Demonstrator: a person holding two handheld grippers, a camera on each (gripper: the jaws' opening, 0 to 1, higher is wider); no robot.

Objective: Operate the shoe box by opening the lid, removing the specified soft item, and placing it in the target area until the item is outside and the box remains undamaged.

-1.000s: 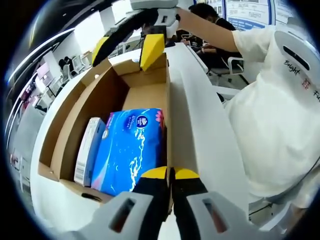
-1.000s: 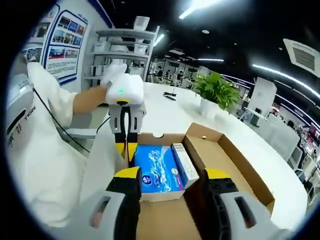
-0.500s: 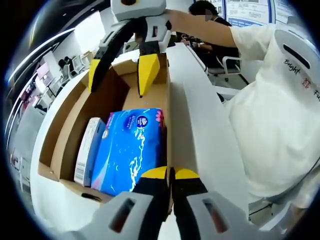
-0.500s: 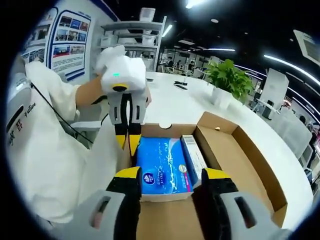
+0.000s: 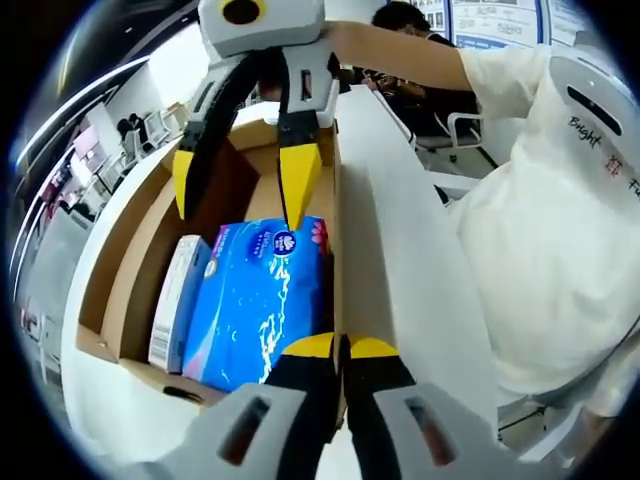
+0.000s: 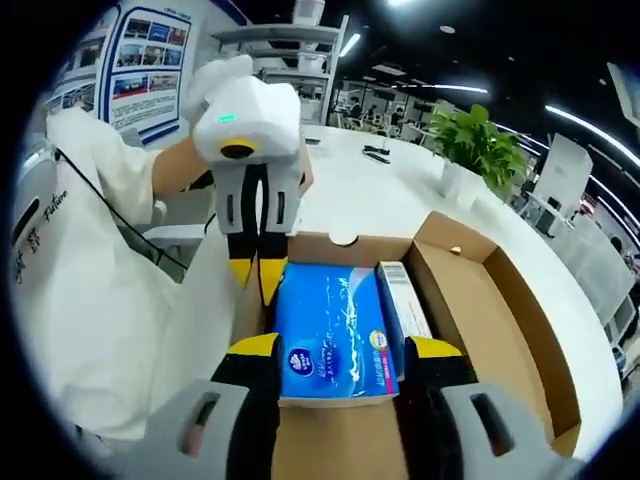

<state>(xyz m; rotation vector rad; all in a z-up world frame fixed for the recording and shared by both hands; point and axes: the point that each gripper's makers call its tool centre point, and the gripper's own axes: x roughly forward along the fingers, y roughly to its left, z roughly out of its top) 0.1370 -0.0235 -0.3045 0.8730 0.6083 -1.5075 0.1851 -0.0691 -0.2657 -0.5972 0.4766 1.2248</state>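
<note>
Two grippers work together: the left gripper (image 6: 256,283), jaws pressed together, seems to pinch the shoe box (image 6: 500,300) wall to steady it, while the right gripper (image 6: 338,350) spreads wide over the blue tissue pack (image 6: 330,325) inside.

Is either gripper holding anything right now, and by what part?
The left gripper is shut on the shoe box's side wall, at its top edge. The right gripper is open, its jaws astride the blue tissue pack, holding nothing.
</note>
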